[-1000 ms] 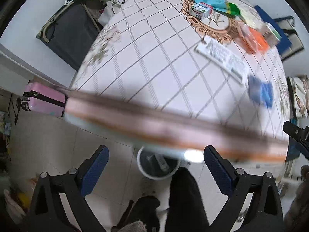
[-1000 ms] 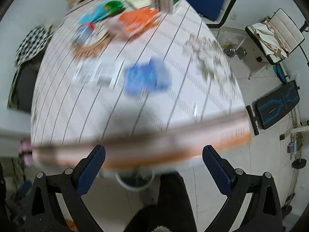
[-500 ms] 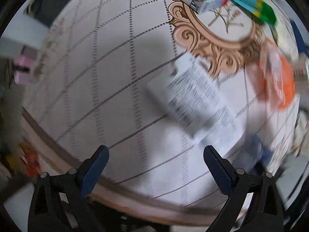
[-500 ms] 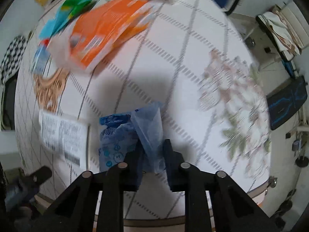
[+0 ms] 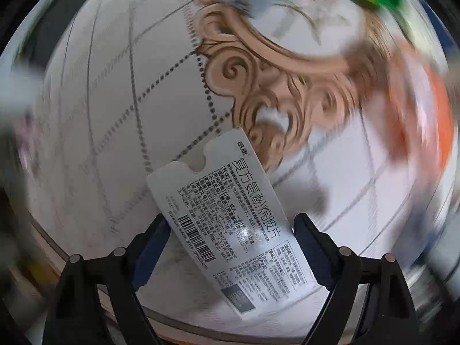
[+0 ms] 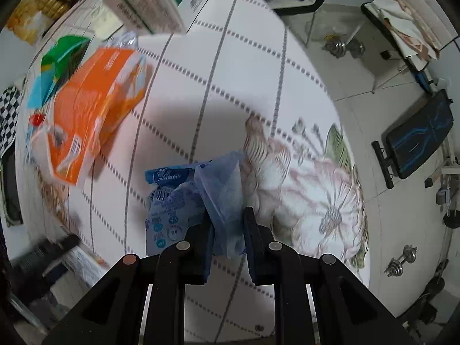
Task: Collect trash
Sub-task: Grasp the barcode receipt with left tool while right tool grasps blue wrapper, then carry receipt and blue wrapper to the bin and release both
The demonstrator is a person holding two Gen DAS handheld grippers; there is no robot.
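Observation:
In the left wrist view a flattened white medicine box (image 5: 230, 224) with black print and a barcode lies on the patterned tablecloth (image 5: 115, 115). My left gripper (image 5: 230, 241) is open, its blue-padded fingers on either side of the box's near half. In the right wrist view my right gripper (image 6: 228, 230) is shut on a crumpled blue plastic wrapper (image 6: 201, 195), which rests on or just above the cloth. The left gripper and white box show at the lower left of that view (image 6: 66, 256).
An orange packet (image 6: 92, 106), a green and teal wrapper (image 6: 54, 69) and a green-white carton (image 6: 149, 3) lie farther back on the table. Right of the table edge are a folding chair (image 6: 402, 31), a bench (image 6: 417, 141) and dumbbells (image 6: 402, 261) on the floor.
My left gripper has dropped closer to the white box, which now lies between its open fingers. My right gripper stays shut on the blue wrapper and the view has shifted slightly.

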